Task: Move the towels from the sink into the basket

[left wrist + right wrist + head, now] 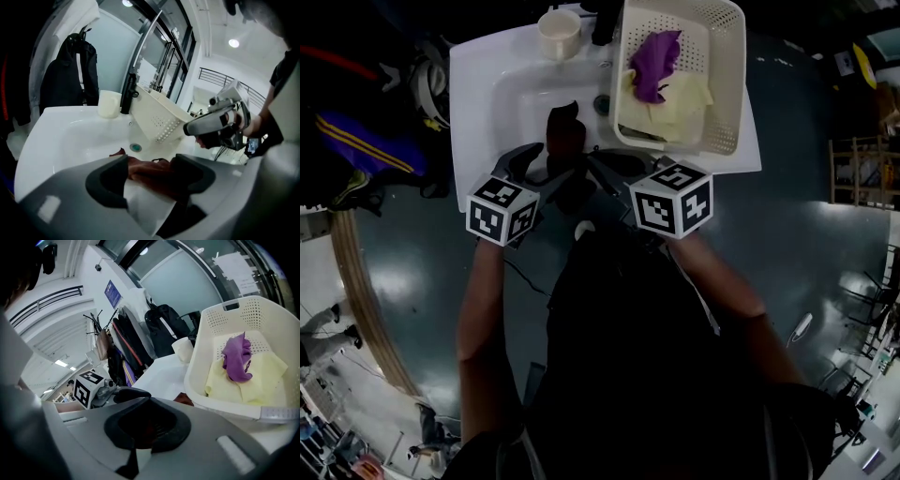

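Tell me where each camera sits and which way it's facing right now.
Head view: on the person's head, looking steeply down at the sink and basket; both forearms, left gripper and right gripper show.
Left gripper view: on the left gripper, looking into the sink over a dark red towel; its open jaws show.
Right gripper view: on the right gripper, facing the basket; its jaws, together, show.
Shared: each gripper view catches the other gripper; all three show the basket.

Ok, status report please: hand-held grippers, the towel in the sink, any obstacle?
Left hand-held gripper open at dark red towel in sink. Right hand-held gripper shut. Purple towel, yellow towel in basket. Path clear.
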A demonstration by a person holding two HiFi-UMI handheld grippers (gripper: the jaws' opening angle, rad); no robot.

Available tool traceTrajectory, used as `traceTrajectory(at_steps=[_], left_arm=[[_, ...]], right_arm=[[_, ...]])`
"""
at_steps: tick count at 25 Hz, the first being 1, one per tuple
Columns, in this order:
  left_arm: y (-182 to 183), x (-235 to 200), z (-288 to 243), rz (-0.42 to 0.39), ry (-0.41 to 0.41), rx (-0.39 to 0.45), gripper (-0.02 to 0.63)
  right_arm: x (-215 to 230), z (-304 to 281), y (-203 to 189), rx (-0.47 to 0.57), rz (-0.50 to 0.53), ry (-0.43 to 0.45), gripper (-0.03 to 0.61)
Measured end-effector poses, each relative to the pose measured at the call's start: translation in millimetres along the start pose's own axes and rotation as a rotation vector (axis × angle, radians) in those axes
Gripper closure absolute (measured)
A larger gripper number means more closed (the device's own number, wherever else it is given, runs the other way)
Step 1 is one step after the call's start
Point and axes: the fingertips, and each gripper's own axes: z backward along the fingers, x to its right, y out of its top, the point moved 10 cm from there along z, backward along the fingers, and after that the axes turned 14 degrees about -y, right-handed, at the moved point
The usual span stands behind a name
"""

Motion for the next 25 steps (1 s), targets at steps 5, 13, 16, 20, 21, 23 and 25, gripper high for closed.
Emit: traceTrajectory(at_steps=[5,13,16,20,21,23,25], left_arm=[[2,-3,-8,-0.045,-0.124,-0.136,0.307],[11,-12,-16,-0.085,-0.280,-0.284,0.299],[12,-16,-22,-0.104,-0.303,-0.323,0.299],[12,-18,-31,-0.130,-0.331,-0.401,0.301],[11,-18,-32,-0.134,-0.337,-0.417,0.307],[12,-18,-34,-0.138,-0.351,-0.437,0.327],[12,-19,-34,-0.144,-0.371,-0.455,0.355]], right_arm=[[4,-1,-4,-0.009,-0.016,-0.005,0.580],[7,-5,-6,-0.027,-0.026,0.003,0.580],[9,-7,-5,-0.029,-0.029,0.002,0.580],[13,-10,-1,-0.026,-0.036,0.001,0.580],[13,-10,-1,-0.026,-0.037,0.003,0.580],[12,-10,-1,-0.028,-0.038,0.010,0.580],[11,-12,0,-0.032,-0.038,0.017,0.580]])
